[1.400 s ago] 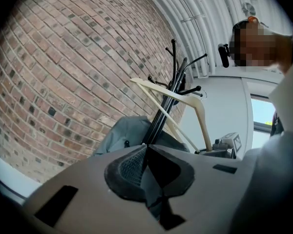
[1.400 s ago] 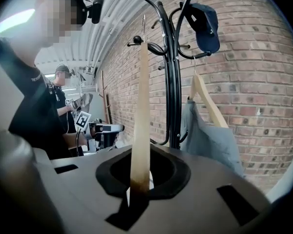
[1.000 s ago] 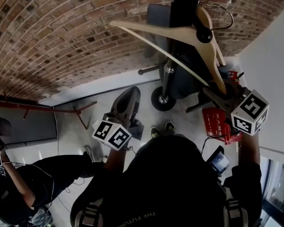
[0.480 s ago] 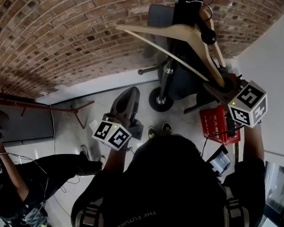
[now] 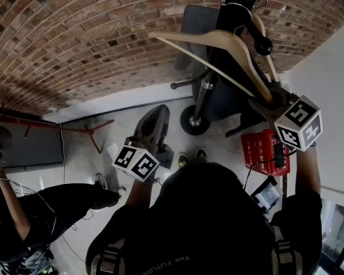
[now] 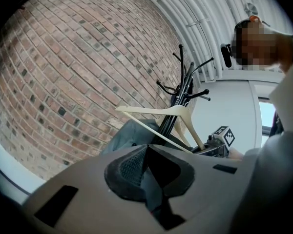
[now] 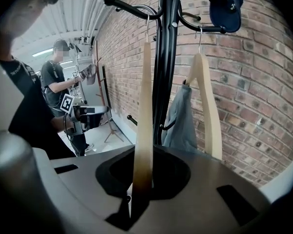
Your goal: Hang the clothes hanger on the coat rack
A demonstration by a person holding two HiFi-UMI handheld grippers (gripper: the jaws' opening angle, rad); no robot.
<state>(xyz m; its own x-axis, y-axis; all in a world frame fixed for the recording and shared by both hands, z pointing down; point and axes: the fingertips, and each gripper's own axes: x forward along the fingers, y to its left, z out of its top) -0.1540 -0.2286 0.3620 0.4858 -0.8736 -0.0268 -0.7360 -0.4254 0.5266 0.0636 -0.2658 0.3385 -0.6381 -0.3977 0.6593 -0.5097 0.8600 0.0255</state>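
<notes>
1. Right hand-held gripper [image 5: 272,103]: the jaws are closed on the lower end of one arm of the wooden clothes hanger [image 5: 218,39]. In the right gripper view the hanger [image 7: 144,106] rises straight out of the jaws [image 7: 139,189].

2. Clothes hanger position: it is raised against the black coat rack [image 5: 203,90], at the far right of the scene. Its wire hook [image 7: 147,21] is at one of the rack's upper curved arms [image 7: 129,6]. Whether the hook bears on that arm cannot be told.

3. Left hand-held gripper [image 5: 157,112]: the jaws are together, with nothing between them [image 6: 145,165]. It is held low, left of the rack and well apart from the hanger, and points toward the rack [image 6: 180,89].

4. Coat rack load: a second wooden hanger [image 7: 207,96] hangs on the right side of the pole [image 7: 163,67] and carries a grey garment [image 7: 180,116]. A dark blue cap [image 7: 224,4] sits on an upper arm.

5. Surroundings: a brick wall [image 5: 74,39] stands behind the rack. A red box [image 5: 264,150] lies on the floor [image 5: 103,136], near the rack's base and below the right gripper. A second person [image 7: 58,77] stands further along the wall.
</notes>
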